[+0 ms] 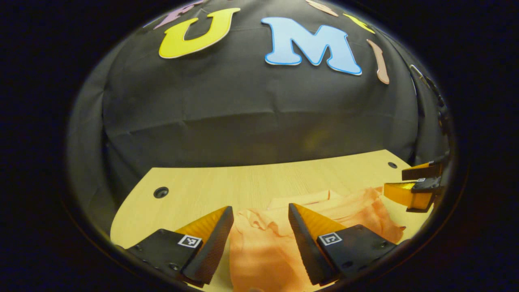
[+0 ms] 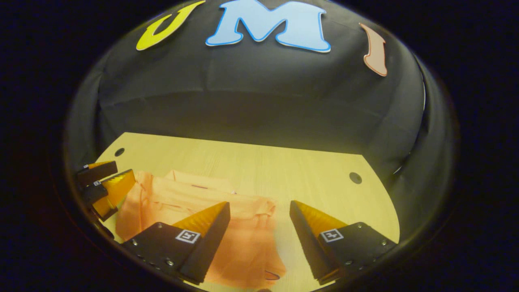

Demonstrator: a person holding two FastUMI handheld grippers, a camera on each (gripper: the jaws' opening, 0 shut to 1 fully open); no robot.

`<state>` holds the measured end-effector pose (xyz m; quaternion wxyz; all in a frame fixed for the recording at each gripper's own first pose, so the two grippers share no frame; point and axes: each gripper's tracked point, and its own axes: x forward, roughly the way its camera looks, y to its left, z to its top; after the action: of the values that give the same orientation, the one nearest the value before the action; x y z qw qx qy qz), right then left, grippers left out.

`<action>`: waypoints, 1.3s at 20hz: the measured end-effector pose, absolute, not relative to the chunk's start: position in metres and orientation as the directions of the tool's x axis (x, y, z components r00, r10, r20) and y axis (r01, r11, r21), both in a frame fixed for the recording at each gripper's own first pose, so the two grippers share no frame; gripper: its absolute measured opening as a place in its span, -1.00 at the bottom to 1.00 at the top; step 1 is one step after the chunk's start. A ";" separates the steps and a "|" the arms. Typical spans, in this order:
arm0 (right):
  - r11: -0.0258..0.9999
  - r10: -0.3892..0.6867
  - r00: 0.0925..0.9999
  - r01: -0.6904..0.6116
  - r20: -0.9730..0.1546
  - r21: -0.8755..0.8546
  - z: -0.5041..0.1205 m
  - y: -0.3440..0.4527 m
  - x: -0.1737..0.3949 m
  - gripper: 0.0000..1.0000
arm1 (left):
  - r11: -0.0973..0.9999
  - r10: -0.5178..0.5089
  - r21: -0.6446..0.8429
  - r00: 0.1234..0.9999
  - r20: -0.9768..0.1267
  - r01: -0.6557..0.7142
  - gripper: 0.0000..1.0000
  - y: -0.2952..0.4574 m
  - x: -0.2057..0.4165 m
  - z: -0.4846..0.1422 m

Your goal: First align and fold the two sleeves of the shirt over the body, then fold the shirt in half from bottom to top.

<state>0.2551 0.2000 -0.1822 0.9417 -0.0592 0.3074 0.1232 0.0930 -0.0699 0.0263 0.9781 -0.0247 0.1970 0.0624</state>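
The orange shirt [image 2: 227, 227] lies crumpled at the near edge of the wooden table [image 2: 263, 166], whose far half is bare. The left gripper [image 1: 261, 213] and right gripper [image 2: 259, 209] are spread wide above the shirt, gripping nothing.

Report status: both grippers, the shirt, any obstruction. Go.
Left gripper open, above the shirt. Right gripper open over the shirt's edge. Shirt bunched on the wooden table, not yet neatly folded. Nothing in the way.
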 end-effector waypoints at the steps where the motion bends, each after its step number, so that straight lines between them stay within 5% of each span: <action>1: 0.962 0.201 0.790 -0.271 -0.579 -0.036 -0.174 0.196 0.249 0.92 | 0.990 0.123 -0.021 0.922 -0.368 -0.140 0.77 -0.072 0.085 0.037; 4: 0.959 0.231 0.823 -0.283 -0.518 -0.022 -0.143 0.183 0.232 0.92 | 0.987 0.148 -0.010 0.940 -0.308 -0.159 0.92 -0.085 0.061 0.071; 14: 0.949 0.288 0.915 -0.312 -0.282 -0.041 -0.047 0.125 0.146 0.91 | 0.982 0.178 -0.041 0.975 -0.134 -0.185 0.93 -0.152 -0.038 0.158; 26: 0.905 0.415 0.903 -0.422 -0.109 -0.057 -0.001 0.097 0.029 0.90 | 0.959 0.280 -0.047 0.960 -0.017 -0.280 0.92 -0.208 -0.181 0.192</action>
<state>0.0289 0.0973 -0.0005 0.9747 -0.0398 0.0473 0.2146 -0.1812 -0.2078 0.1917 0.9896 -0.0245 0.0049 0.1415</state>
